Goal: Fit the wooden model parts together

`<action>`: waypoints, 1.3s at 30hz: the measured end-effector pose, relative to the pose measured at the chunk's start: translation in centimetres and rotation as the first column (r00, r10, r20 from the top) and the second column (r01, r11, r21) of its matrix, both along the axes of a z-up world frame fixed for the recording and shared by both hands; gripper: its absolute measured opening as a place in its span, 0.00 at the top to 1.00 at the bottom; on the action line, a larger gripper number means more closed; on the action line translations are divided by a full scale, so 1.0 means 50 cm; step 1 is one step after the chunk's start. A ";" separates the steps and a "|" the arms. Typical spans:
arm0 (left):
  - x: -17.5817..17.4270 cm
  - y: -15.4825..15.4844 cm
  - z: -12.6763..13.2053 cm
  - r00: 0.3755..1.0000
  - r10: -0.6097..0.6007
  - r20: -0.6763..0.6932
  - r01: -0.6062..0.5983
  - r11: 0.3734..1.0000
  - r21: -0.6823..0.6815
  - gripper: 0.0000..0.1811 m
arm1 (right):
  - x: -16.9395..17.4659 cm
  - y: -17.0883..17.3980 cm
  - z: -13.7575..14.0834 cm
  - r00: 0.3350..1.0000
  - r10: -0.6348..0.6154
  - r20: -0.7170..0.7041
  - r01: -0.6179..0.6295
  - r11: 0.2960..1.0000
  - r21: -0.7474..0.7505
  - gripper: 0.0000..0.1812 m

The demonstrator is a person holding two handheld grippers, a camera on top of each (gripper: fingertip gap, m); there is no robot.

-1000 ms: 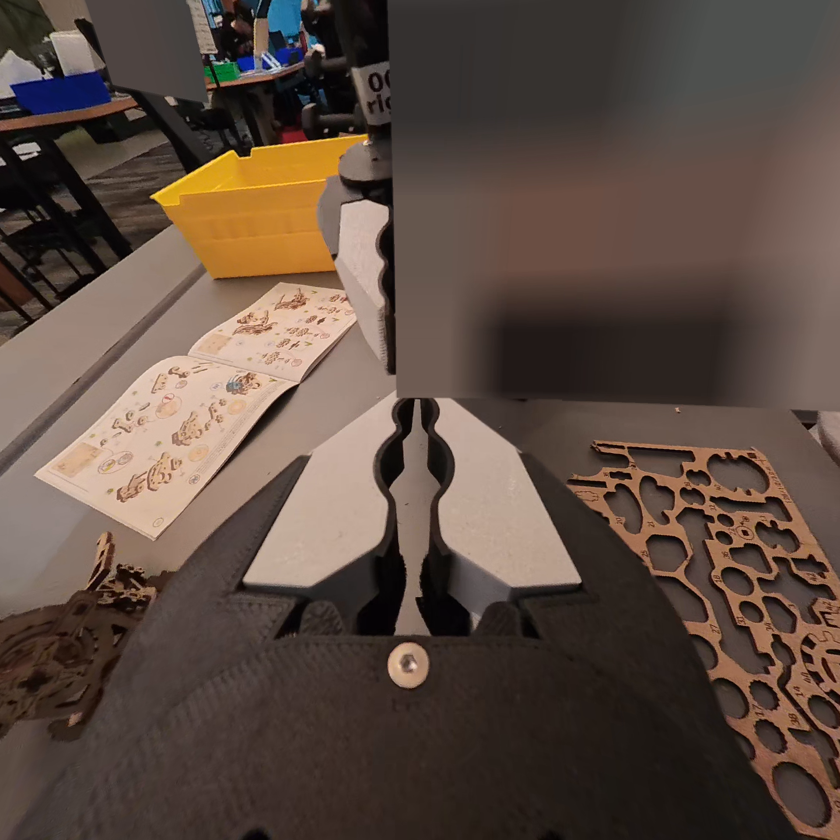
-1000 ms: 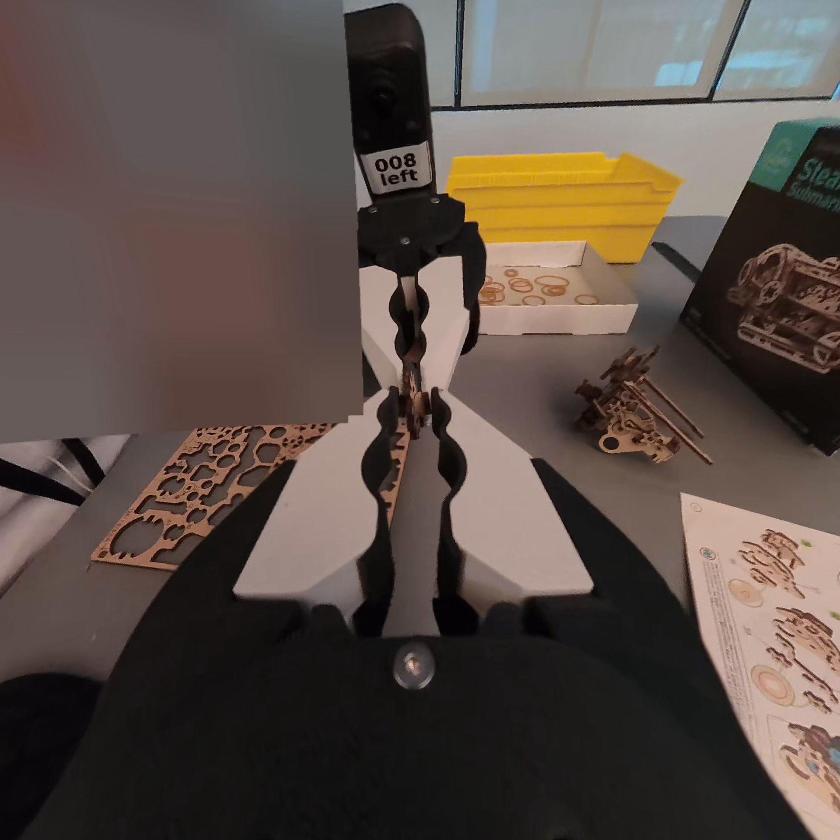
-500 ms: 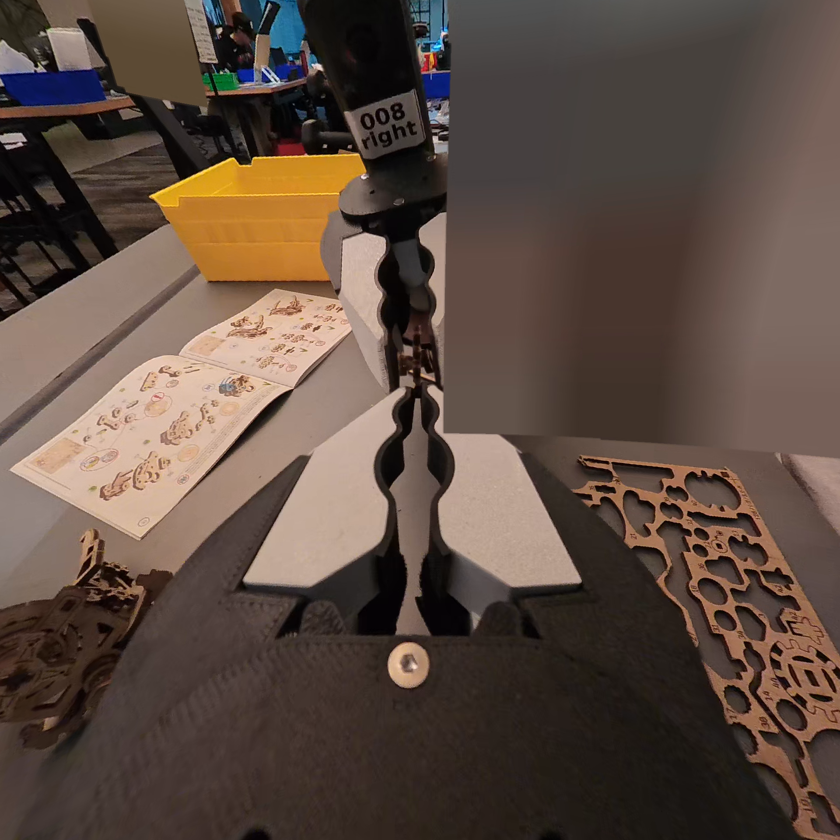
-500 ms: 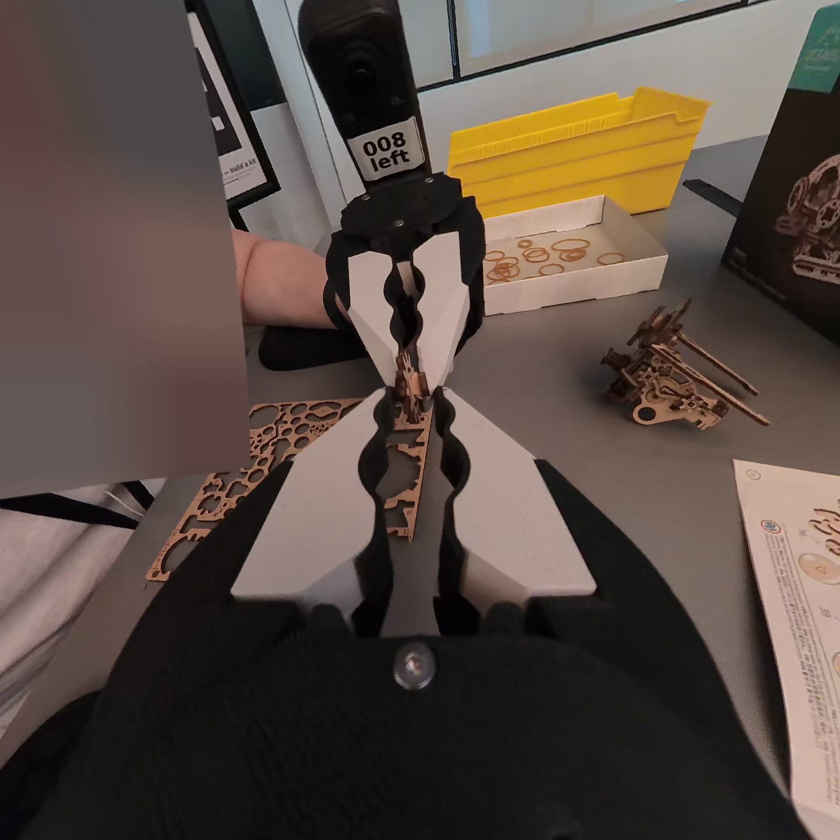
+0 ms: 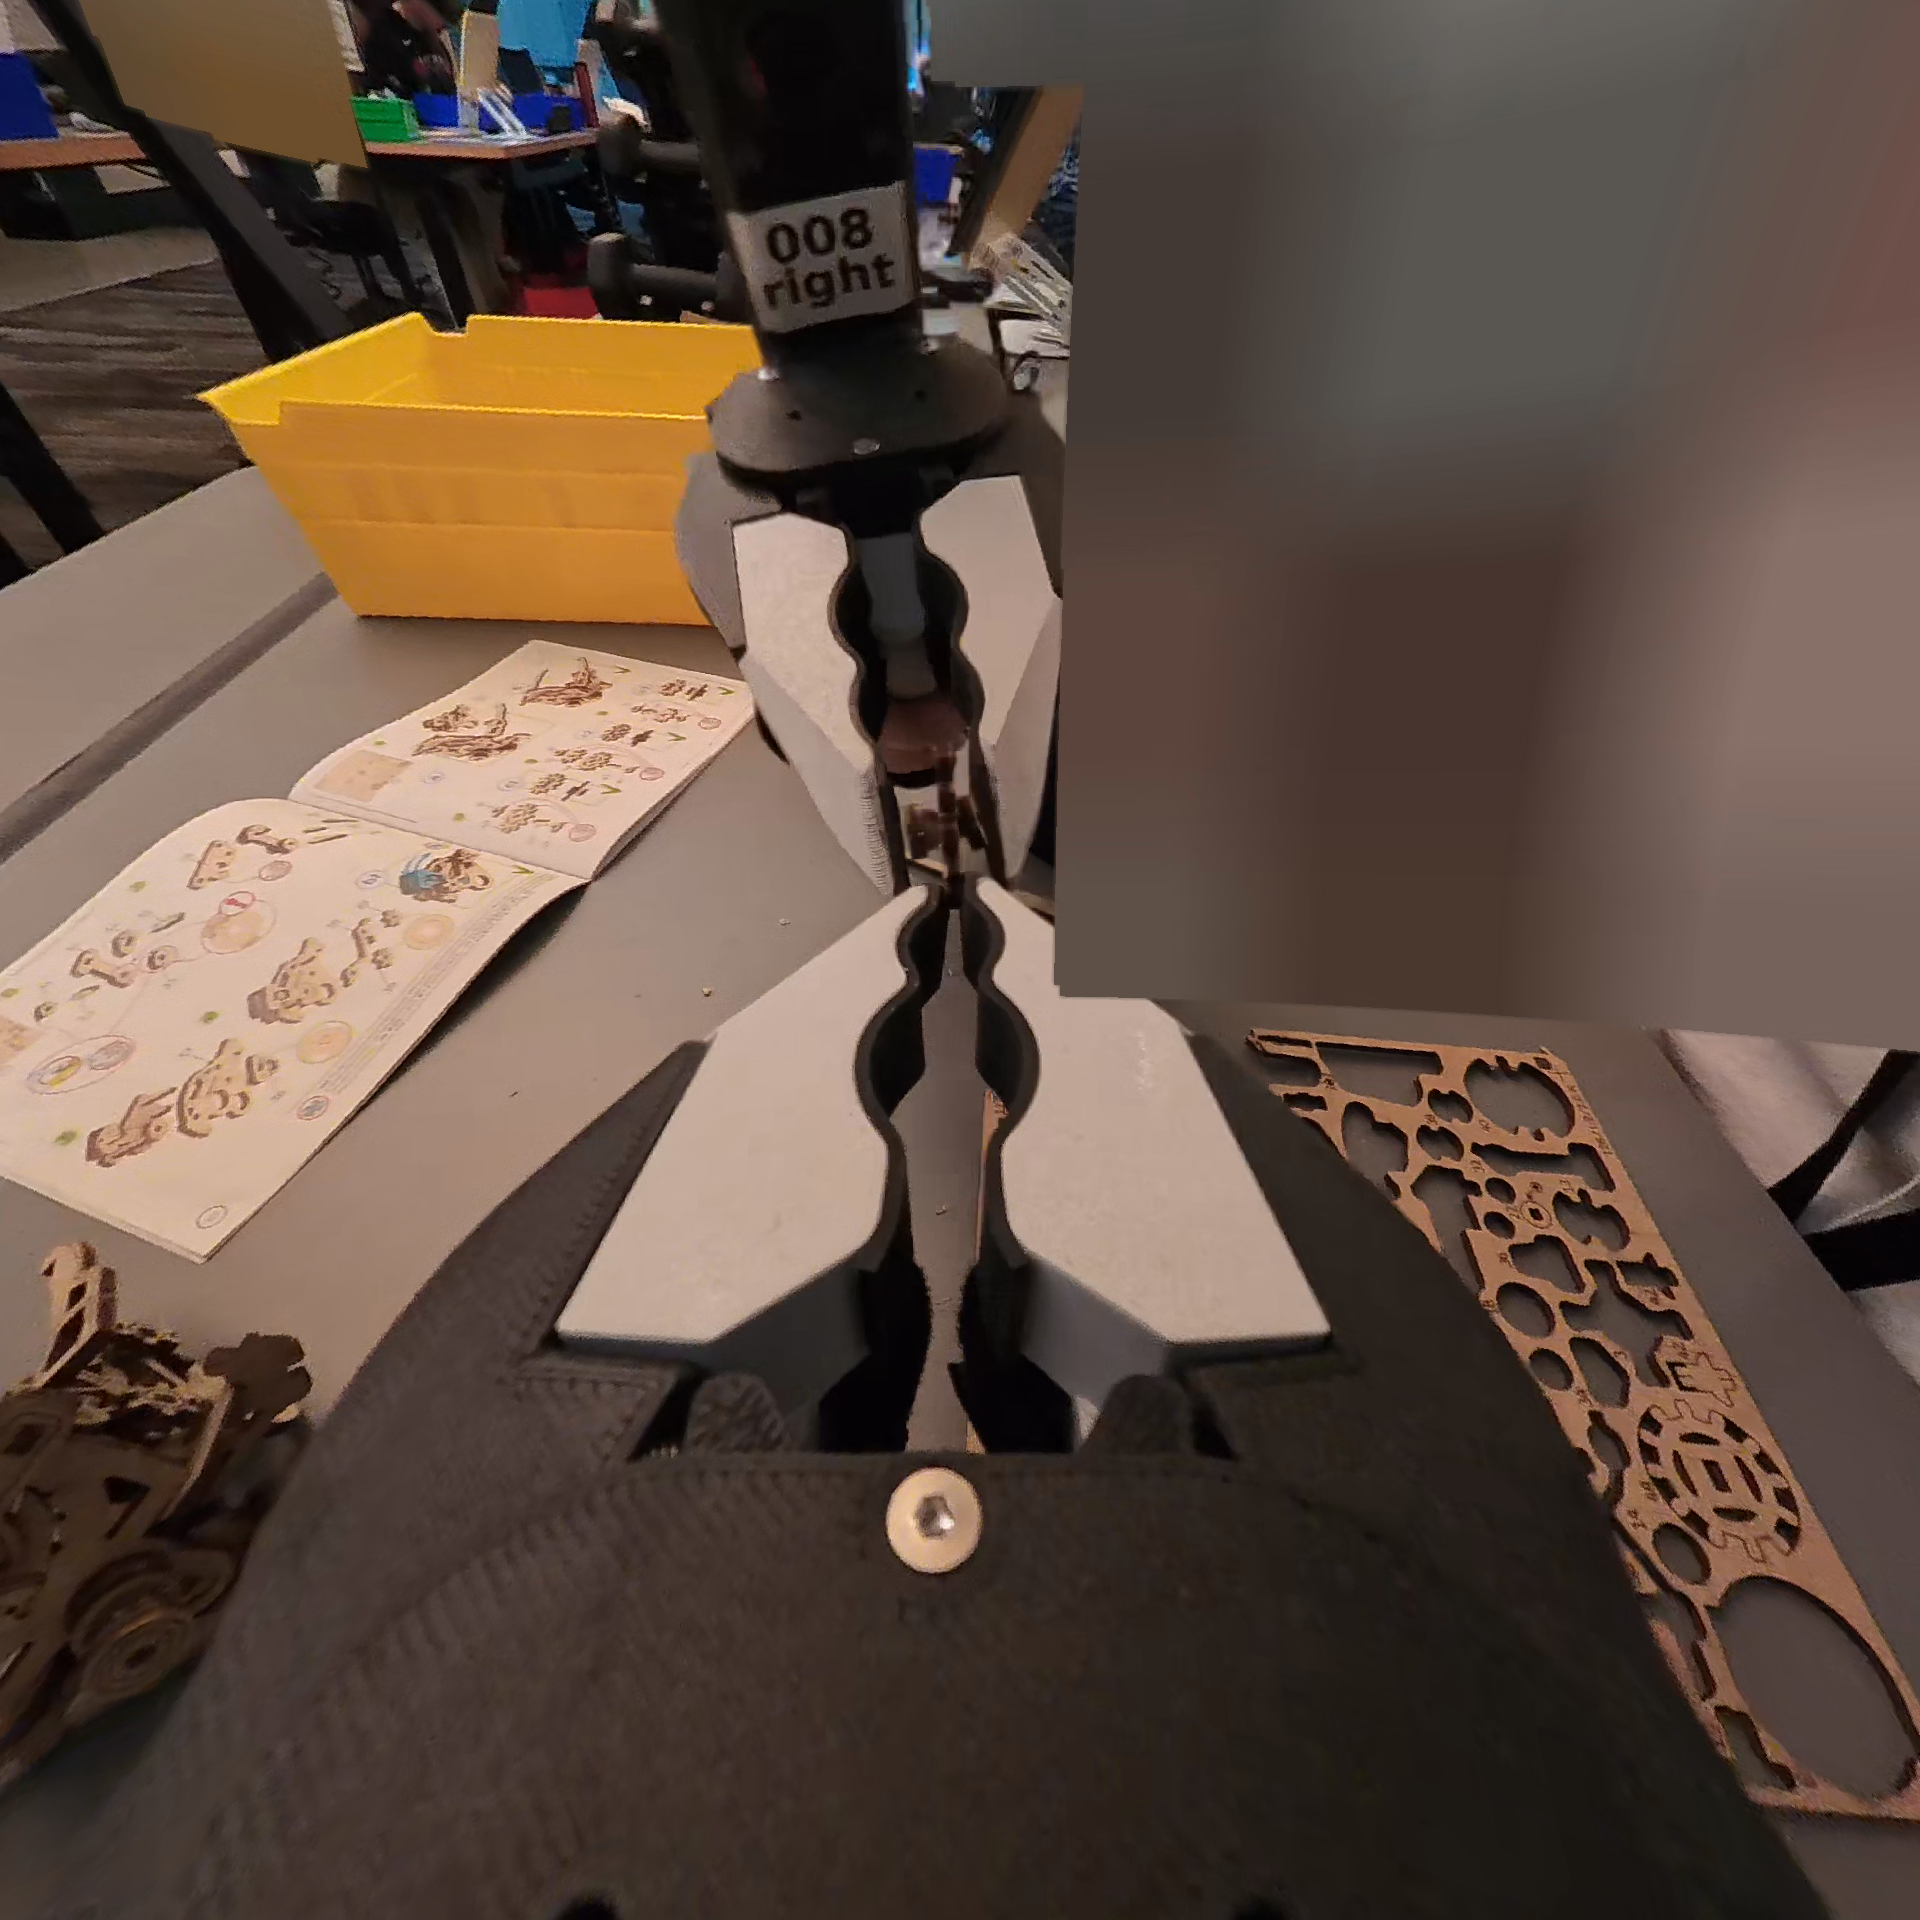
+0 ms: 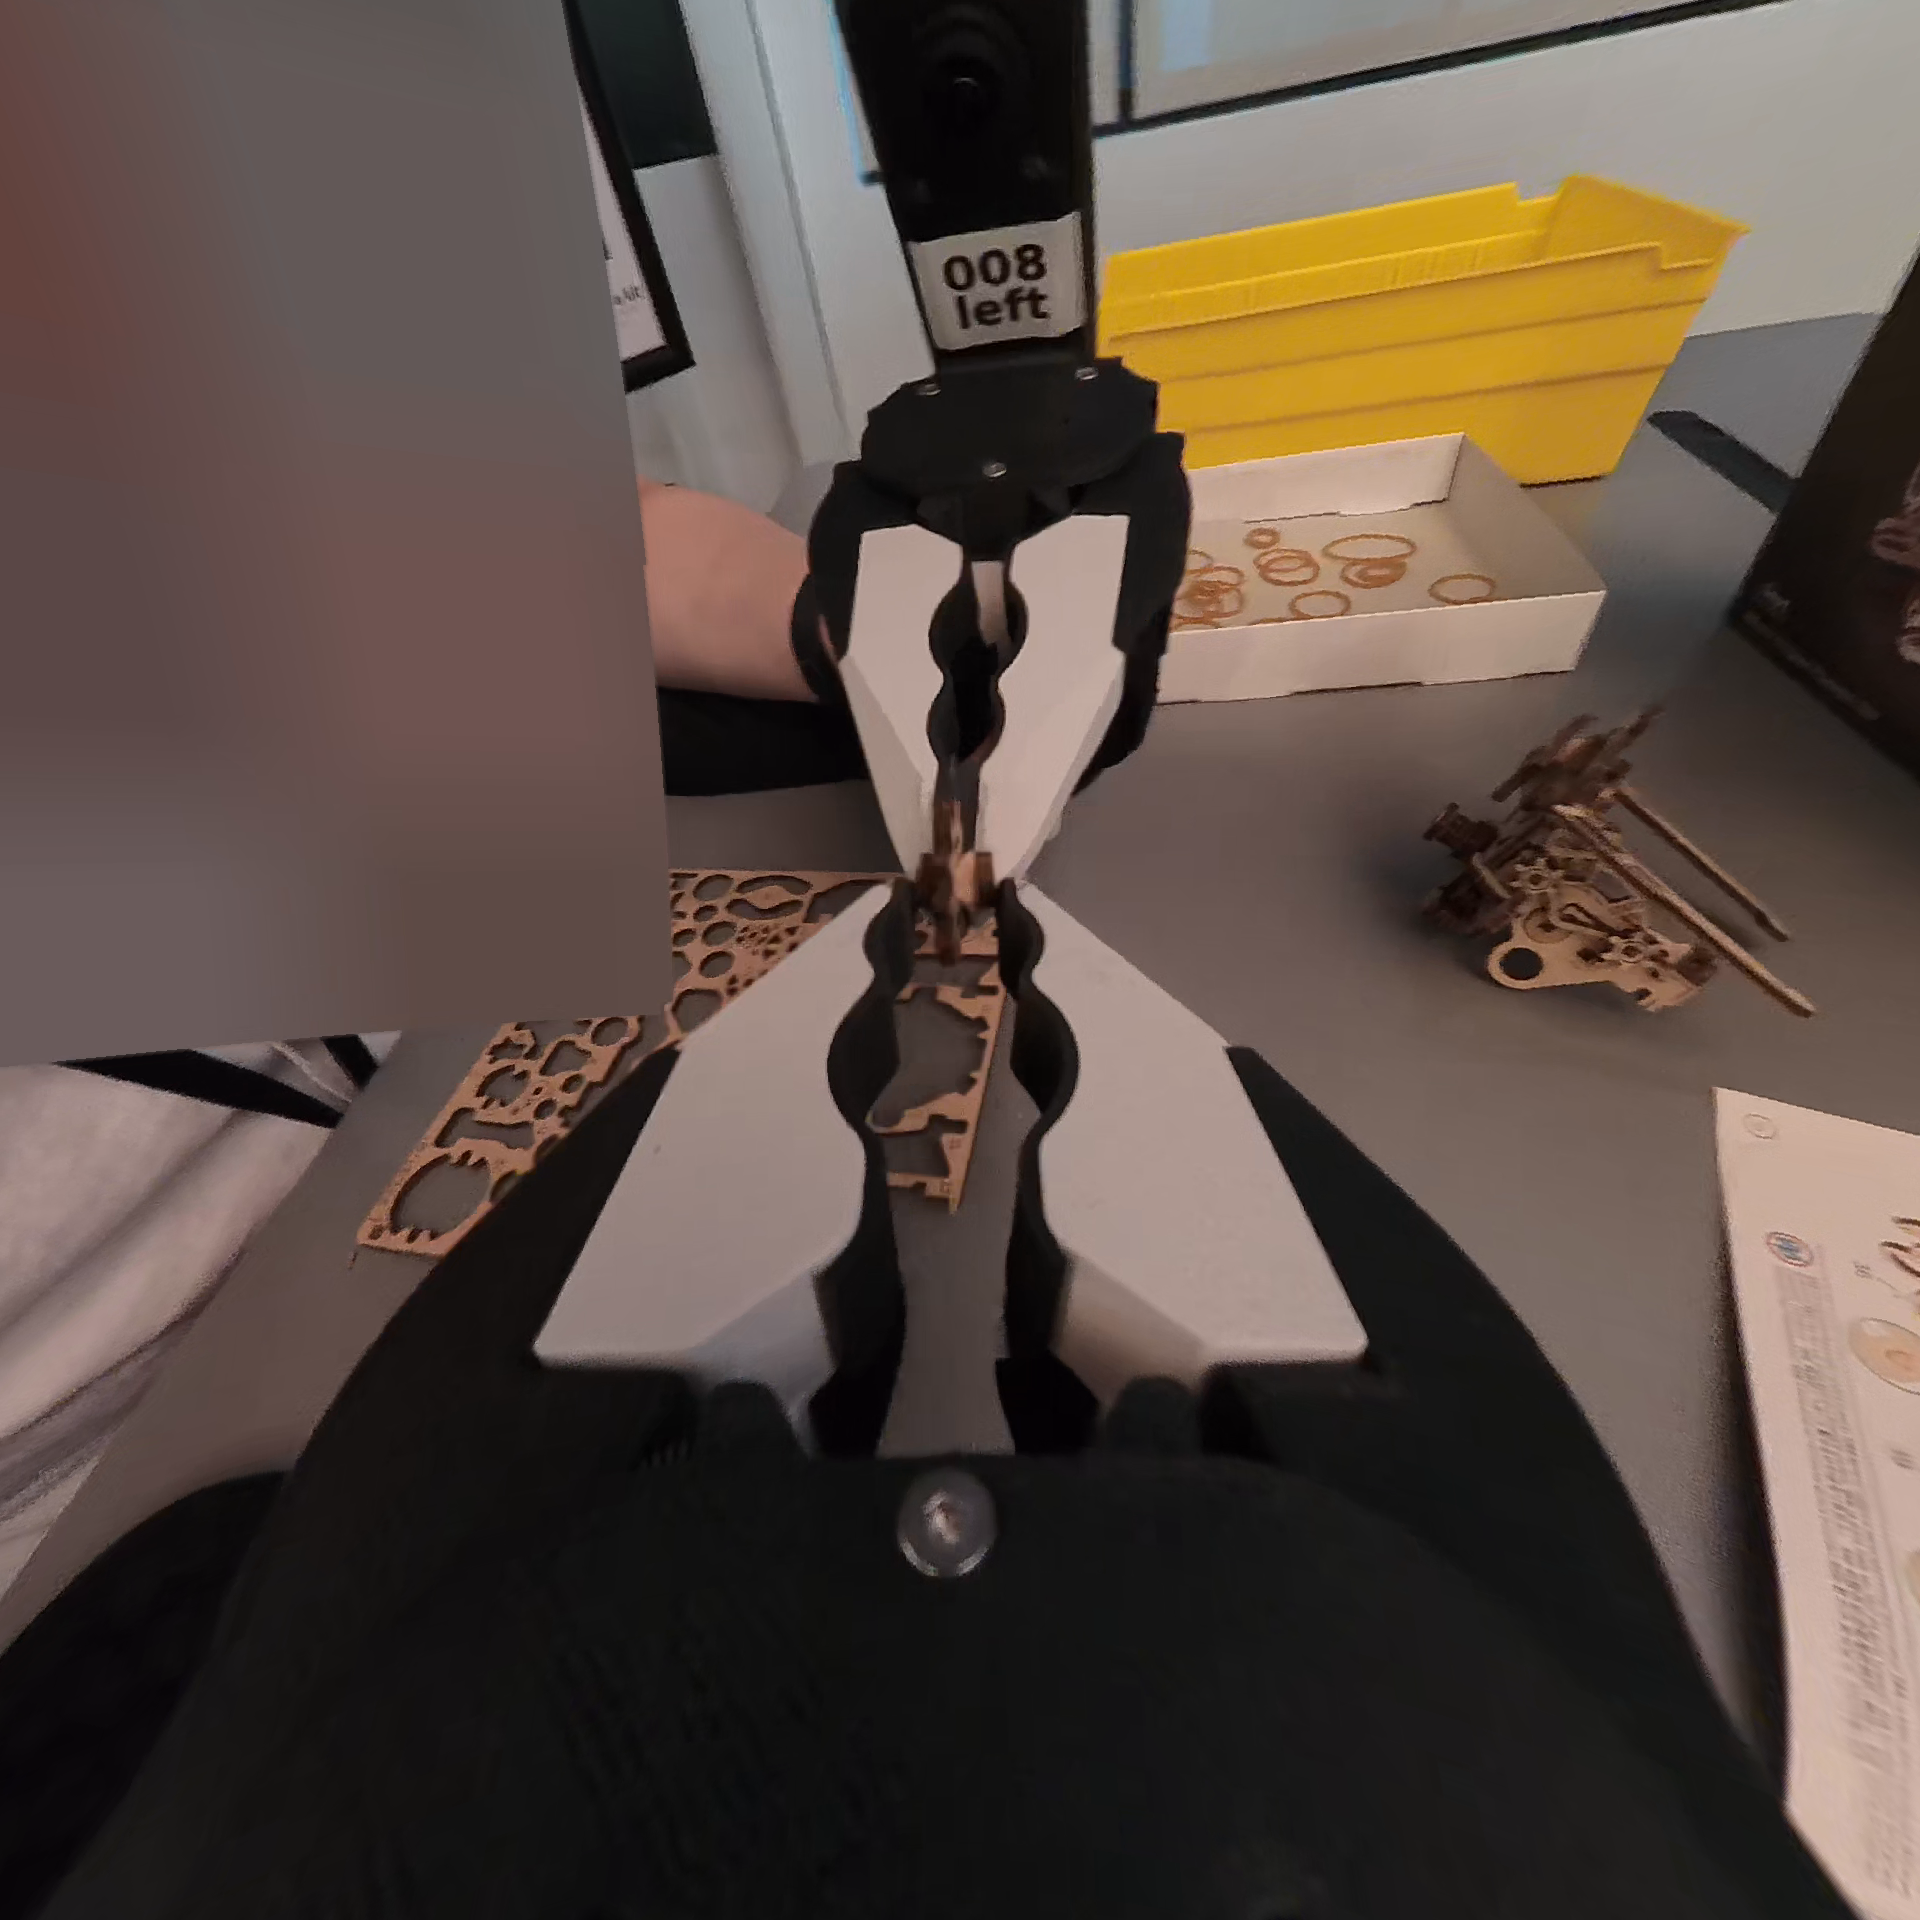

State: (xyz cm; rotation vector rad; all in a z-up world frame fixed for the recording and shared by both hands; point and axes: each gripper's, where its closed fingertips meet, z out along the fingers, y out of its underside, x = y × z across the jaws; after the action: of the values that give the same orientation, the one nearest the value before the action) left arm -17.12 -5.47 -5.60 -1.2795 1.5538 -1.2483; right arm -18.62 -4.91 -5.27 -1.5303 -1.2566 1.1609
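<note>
Above grey table [image 6: 1247,831], both grippers pinch wooden part [image 6: 951,883].

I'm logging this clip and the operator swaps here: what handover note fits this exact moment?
Left gripper: shut on a small wooden part.
Right gripper: shut on a second small wooden piece. The two grippers meet tip to tip above the table.
Done: both pieces picked up and brought together.
Left: whether they are fully seated cannot be told; press home, then add to the partly built model. The punched-out wooden sheet and open instruction booklet lie nearby.
</note>
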 end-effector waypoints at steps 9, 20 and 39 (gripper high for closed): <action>-0.002 0.019 -0.007 0.999 0.043 -0.019 -0.043 0.999 -0.008 1.00 | 0.015 0.012 0.011 0.999 -0.012 -0.041 0.009 0.996 -0.084 0.92; 0.004 0.024 -0.009 0.999 0.044 -0.016 -0.046 0.991 -0.123 0.86 | 0.021 0.028 0.004 0.997 -0.071 -0.014 0.070 0.996 -0.049 1.00; 0.003 0.017 0.023 0.996 0.075 0.051 -0.076 0.997 0.022 0.93 | 0.012 0.019 0.028 0.997 -0.065 -0.047 0.068 0.995 0.070 0.91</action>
State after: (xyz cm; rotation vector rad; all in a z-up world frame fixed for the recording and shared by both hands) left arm -16.95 -4.60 -4.45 -1.2705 1.4675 -1.2017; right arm -18.01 -3.95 -3.89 -1.4743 -1.1963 1.0900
